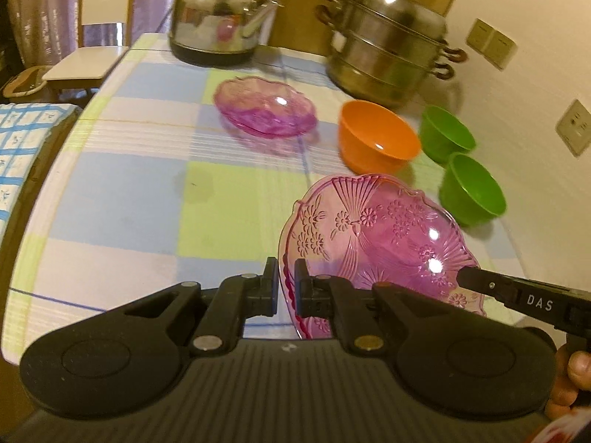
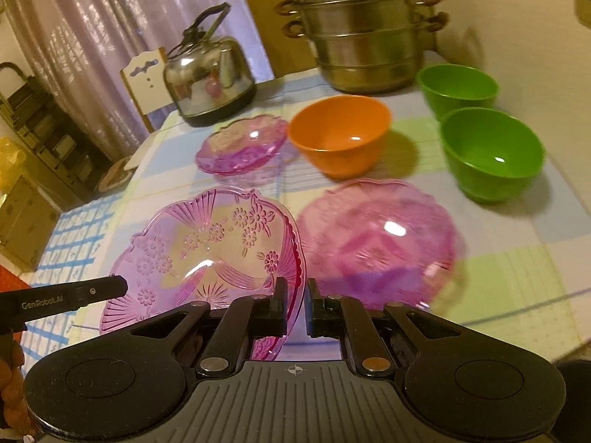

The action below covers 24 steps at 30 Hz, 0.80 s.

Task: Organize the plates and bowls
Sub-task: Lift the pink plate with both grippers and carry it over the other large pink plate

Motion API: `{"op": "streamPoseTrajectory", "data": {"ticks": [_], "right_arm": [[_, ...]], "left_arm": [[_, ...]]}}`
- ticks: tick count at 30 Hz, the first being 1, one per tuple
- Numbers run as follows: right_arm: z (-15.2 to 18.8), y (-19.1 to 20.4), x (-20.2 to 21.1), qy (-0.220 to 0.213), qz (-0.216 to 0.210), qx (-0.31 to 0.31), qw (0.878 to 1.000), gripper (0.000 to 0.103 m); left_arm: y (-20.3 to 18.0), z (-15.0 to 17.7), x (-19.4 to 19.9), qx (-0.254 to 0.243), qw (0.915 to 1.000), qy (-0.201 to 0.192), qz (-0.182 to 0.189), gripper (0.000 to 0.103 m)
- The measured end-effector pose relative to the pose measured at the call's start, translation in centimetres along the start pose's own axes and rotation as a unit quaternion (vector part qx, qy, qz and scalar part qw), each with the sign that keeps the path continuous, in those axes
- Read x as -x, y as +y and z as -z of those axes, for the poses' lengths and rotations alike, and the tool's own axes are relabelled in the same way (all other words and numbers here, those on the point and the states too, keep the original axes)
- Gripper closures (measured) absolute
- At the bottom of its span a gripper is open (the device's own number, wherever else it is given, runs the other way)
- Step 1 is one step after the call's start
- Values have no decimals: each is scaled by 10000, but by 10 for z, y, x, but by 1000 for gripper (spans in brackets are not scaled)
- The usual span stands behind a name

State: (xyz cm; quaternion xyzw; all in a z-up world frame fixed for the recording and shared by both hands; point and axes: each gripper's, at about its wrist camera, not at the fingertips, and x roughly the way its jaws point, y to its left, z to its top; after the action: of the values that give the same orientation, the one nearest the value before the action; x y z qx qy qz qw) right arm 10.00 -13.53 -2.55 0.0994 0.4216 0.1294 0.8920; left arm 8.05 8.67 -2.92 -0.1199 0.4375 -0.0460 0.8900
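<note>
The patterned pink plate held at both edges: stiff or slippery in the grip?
The patterned pink plate looks stiff, keeping its shape while held tilted. Its glossy surface probably makes it slippery. The left gripper and right gripper pinch only its thin rim.

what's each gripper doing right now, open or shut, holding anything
Left gripper: shut on the left rim of the raised pink glass plate.
Right gripper: shut on the same plate's opposite rim, so both hold it.

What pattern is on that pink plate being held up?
The pink plate is see-through, pressed with flowers and fan-like ribs; the left wrist view shows it best.
</note>
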Motion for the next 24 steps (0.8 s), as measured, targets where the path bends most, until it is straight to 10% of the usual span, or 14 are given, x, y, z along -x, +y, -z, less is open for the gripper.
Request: {"op": "streamPoseTrajectory", "data": {"ticks": [24], "right_arm": [[45,-75,57,-16,420,-161,9990,94]], "left_arm": [[-74,47,-8,-309,9985,366,249,96]]}}
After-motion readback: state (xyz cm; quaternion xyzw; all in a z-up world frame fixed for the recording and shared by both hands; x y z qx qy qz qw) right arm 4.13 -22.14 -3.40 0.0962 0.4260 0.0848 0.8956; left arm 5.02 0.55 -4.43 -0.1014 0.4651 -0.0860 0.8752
